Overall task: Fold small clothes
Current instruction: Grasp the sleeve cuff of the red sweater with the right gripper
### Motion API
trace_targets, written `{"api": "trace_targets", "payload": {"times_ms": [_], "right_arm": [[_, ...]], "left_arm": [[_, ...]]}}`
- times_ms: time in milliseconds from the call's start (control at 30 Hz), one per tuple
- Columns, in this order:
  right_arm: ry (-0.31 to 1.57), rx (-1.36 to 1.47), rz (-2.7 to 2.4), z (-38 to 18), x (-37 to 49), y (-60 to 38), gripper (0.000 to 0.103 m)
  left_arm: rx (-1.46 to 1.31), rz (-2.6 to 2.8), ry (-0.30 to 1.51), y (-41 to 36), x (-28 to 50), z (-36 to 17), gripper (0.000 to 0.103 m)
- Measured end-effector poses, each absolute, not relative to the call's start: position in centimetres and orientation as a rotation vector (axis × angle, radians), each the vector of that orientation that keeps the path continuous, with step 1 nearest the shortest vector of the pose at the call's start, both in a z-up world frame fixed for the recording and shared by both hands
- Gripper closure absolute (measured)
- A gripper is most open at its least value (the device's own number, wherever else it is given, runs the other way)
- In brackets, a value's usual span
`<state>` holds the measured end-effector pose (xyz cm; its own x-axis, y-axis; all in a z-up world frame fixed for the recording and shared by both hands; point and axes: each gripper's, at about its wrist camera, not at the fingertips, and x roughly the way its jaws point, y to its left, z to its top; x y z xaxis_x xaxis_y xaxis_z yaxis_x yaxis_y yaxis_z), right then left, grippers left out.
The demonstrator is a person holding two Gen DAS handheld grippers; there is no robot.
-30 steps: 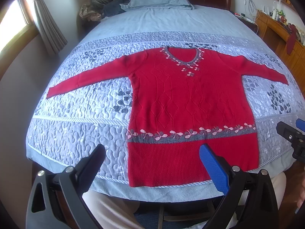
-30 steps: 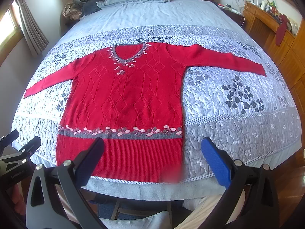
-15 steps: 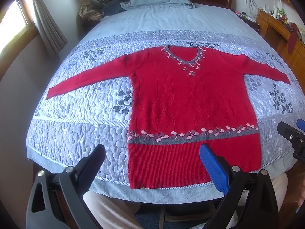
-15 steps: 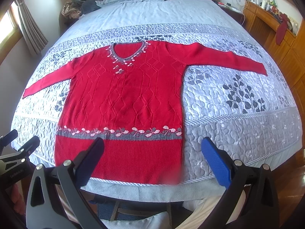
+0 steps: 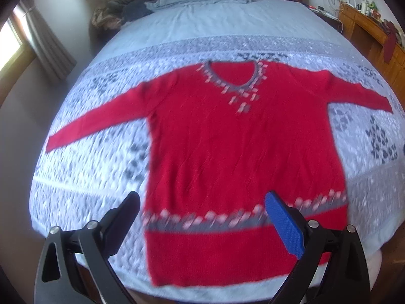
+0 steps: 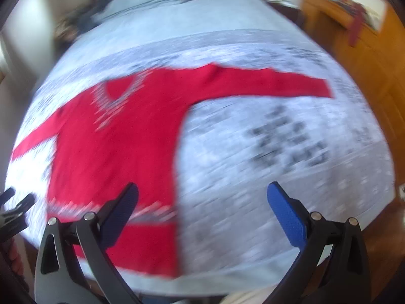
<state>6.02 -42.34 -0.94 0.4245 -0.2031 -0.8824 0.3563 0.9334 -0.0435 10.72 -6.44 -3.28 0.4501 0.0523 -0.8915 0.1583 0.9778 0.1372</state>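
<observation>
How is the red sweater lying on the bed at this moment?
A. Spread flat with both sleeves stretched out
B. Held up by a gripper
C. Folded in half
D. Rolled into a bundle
A: the red sweater lies flat on the quilt, both sleeves stretched outward.

Both wrist cameras sit low at the foot of the bed (image 5: 222,25), facing the headboard end. Left view centres the red sweater (image 5: 243,152); right view sits further right and blurred, sweater (image 6: 121,147) off to its left. Both share sweater and quilt.
</observation>
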Motion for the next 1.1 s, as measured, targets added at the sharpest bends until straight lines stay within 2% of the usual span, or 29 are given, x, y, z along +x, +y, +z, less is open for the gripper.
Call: {"api": "trace_targets", "payload": {"times_ms": [200, 433, 533, 567, 600, 867, 933, 1000, 1100], "right_arm": [[1.125, 0.213, -0.486, -2.0, 11.3, -58.4, 0.003], [1.227, 0.322, -0.521, -7.2, 17.9, -72.3, 0.003], [1.241, 0.398, -0.518, -9.6, 19.5, -75.8, 0.014], [1.252, 0.447, -0.502, -10.6, 19.9, -77.0, 0.026], [1.266, 0.487, -0.495, -11.5, 20.1, -77.9, 0.032], [1.274, 0.573, -0.507, -14.9, 21.0, -80.7, 0.03], [1.26, 0.529, -0.521, -14.7, 21.4, -80.6, 0.044], [1.235, 0.524, -0.491, -14.0, 21.5, -80.3, 0.094], [1.154, 0.507, -0.473, -11.7, 21.6, -79.2, 0.095]], "left_arm": [[0.186, -0.125, 1.063, -15.7, 19.2, -3.7, 0.004], [0.138, -0.204, 1.088, -27.7, 27.7, -6.7, 0.004], [0.174, -0.224, 1.083, -32.0, 29.5, -8.3, 0.004], [0.179, -0.228, 1.084, -33.2, 30.0, -8.9, 0.004], [0.179, -0.232, 1.086, -33.8, 30.2, -9.2, 0.004], [0.21, -0.224, 1.109, -34.5, 31.0, -11.6, 0.004], [0.207, -0.198, 1.116, -33.3, 31.4, -11.9, 0.004], [0.205, -0.182, 1.115, -32.2, 31.8, -11.9, 0.004], [0.207, -0.149, 1.109, -30.0, 32.3, -11.7, 0.004]]}}
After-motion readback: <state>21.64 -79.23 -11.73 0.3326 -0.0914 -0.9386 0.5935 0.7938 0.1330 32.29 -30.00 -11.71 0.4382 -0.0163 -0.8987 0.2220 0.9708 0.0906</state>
